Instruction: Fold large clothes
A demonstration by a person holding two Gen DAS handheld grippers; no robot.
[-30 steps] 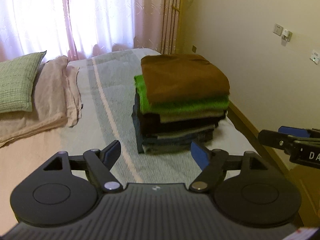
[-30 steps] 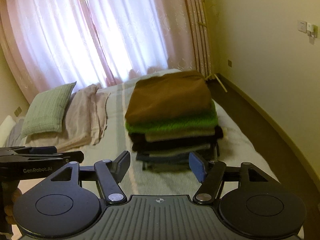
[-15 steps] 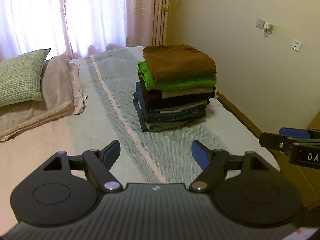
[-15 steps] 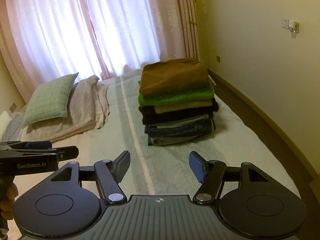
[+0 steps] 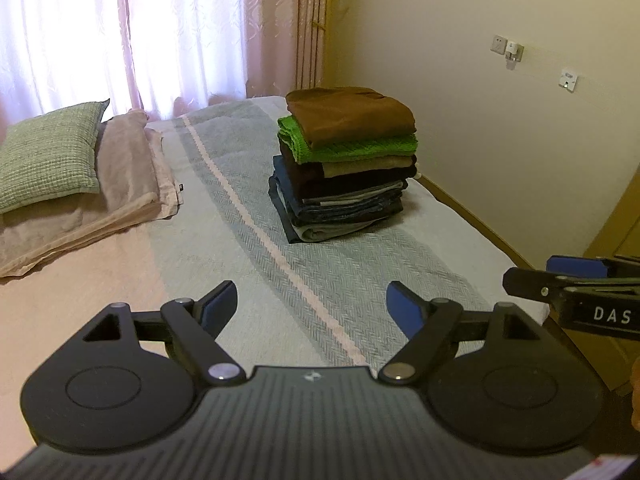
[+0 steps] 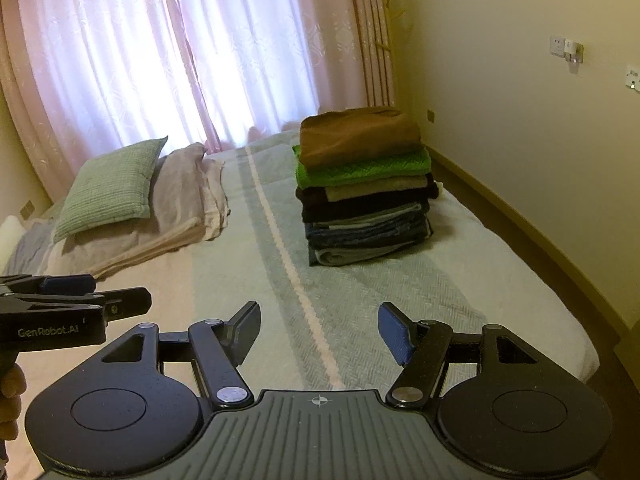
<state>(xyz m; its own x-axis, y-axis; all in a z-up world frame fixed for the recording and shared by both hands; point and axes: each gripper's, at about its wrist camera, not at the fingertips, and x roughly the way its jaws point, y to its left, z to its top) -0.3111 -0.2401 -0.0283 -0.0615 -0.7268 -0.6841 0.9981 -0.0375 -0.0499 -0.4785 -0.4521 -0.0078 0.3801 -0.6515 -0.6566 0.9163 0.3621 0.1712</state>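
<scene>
A stack of folded clothes (image 5: 346,164) (image 6: 362,184) stands on the far right part of the bed, a brown garment (image 5: 352,116) on top and a bright green one (image 6: 360,168) under it, darker and denim pieces below. My left gripper (image 5: 312,308) hovers open over the striped bedspread (image 5: 248,248), well short of the stack, with nothing between its fingers. My right gripper (image 6: 318,328) is open and empty too, at a similar distance. Each gripper shows at the edge of the other's view: the right one (image 5: 568,284), the left one (image 6: 80,300).
A green pillow (image 5: 48,156) lies on folded pinkish bedding (image 5: 120,184) at the left of the bed. Pink curtains (image 6: 180,60) cover the window behind. A yellow wall (image 5: 500,100) with sockets runs along the right, with a strip of floor (image 6: 560,272) beside the bed.
Both grippers have drawn back from the stack, which now looks smaller and farther away, with more bedspread showing in front. Both stayed open.
</scene>
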